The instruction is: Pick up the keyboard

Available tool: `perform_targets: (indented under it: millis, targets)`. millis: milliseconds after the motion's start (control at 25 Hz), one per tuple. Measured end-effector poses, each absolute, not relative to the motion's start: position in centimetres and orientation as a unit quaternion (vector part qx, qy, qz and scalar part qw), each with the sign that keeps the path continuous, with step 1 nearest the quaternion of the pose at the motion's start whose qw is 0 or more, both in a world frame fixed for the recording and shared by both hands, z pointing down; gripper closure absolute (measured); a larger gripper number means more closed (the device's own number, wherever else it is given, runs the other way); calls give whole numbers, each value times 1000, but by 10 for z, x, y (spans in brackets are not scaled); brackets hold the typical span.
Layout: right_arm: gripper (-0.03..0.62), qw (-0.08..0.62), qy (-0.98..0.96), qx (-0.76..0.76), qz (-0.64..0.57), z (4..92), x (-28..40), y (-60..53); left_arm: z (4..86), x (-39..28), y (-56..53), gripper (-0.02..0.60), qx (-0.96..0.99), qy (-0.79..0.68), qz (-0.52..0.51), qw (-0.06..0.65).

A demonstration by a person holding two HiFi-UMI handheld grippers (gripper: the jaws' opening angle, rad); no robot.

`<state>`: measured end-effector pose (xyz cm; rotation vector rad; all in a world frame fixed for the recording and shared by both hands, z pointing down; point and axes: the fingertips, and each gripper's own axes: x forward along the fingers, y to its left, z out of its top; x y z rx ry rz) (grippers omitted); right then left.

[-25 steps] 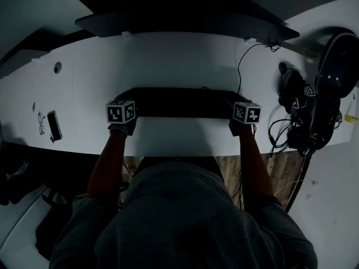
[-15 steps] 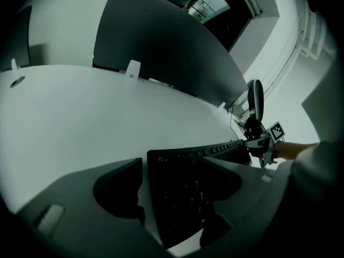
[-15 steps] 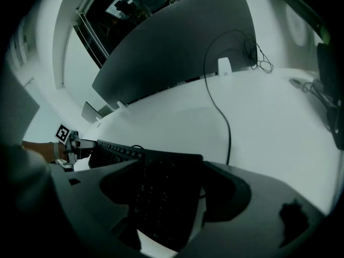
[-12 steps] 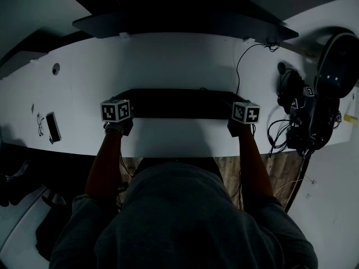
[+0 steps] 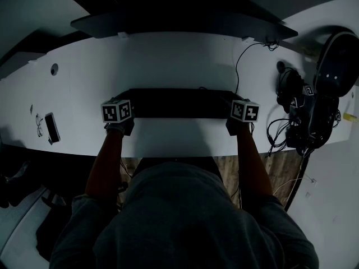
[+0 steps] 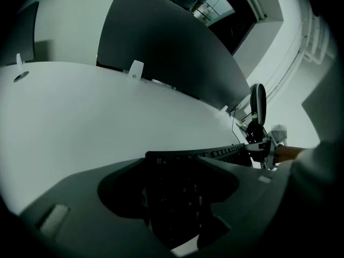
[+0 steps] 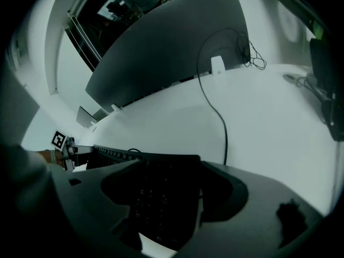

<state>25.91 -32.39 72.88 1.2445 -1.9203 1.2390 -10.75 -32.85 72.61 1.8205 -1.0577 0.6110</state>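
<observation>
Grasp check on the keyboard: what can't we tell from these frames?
- Left gripper: jaws have just been closing round the keyboard end; pad contact too dark, left gripper view.
- Right gripper: keyboard end between jaws; pad contact too dark, right gripper view.
- Head view: both grippers' jaws hidden under marker cubes.
- Gear at far right: dark tangle with cables, not identifiable, head view.

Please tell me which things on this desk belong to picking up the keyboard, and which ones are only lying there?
For the job: keyboard; left gripper, whose jaws have just been closing on its left end; right gripper, on its right end; black cable, seemingly the keyboard's.
Just lying about: phone; dark equipment with cables; desk divider.
</observation>
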Motion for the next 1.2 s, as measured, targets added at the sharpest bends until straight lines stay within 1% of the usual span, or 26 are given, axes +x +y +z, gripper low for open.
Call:
perform_targets:
  millis: [320, 480, 640, 1000, 1200]
  targets:
    - [267, 257, -706, 477, 456, 721, 260, -324, 718, -108, -326, 308, 737, -441, 236, 454]
    - [267, 253, -718, 480, 436, 707, 258, -327, 709, -114, -322, 307, 739, -452, 236, 440]
    - [267, 245, -735, 482, 410, 684, 250, -336, 687, -119, -326, 307, 749, -465, 210, 422]
    - [267, 210, -774, 490, 342, 613, 243, -354, 621, -125, -343, 305, 780, -483, 170, 359]
    - [267, 182, -795, 496, 298, 562, 243, -361, 570, -123, -351, 305, 799, -495, 145, 308]
